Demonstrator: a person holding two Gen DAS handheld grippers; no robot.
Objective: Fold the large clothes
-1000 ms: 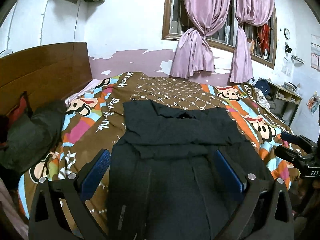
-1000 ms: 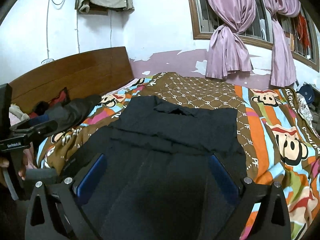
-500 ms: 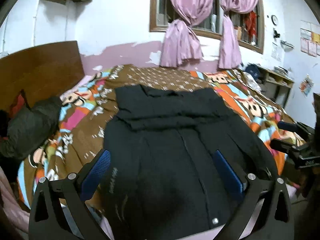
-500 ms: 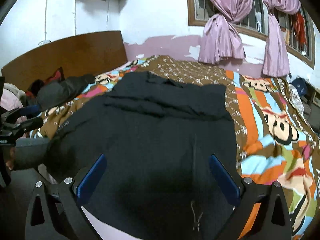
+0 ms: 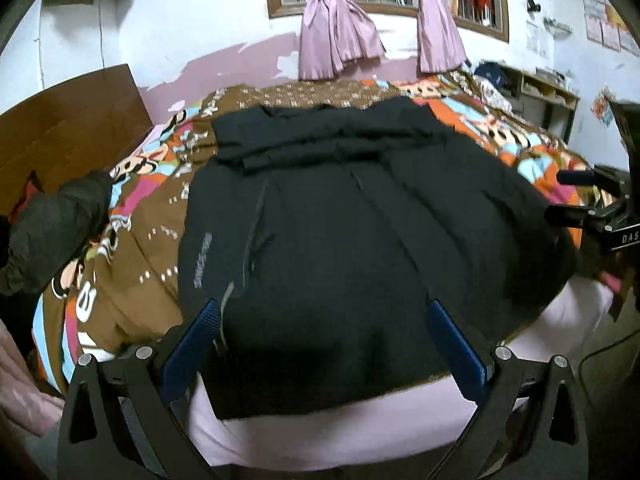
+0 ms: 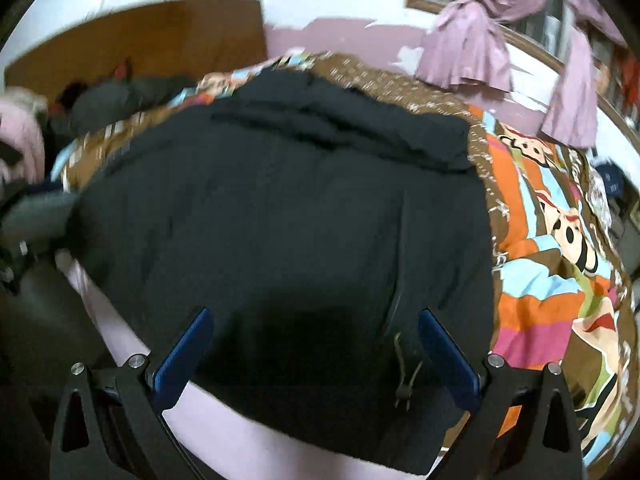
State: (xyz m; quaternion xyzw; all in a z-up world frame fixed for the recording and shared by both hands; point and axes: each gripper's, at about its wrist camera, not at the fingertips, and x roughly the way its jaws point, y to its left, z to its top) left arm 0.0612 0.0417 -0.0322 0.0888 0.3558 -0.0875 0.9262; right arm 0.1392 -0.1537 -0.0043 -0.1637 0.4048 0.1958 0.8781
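Now both wide-open, empty grippers, left gripper [image 5: 322, 334] and right gripper [image 6: 316, 338], sit nearer the black jacket's [image 5: 340, 232] hem.

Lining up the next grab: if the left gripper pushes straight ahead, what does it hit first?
Probably the black jacket, near its hem; the open left gripper points onto it. Depth is unclear.

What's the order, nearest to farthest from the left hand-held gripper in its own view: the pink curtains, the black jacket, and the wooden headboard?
1. black jacket: right in front of the left hand-held gripper, spread on the bed.
2. wooden headboard: off to the left, past the jacket.
3. pink curtains: on the far wall, at the window.
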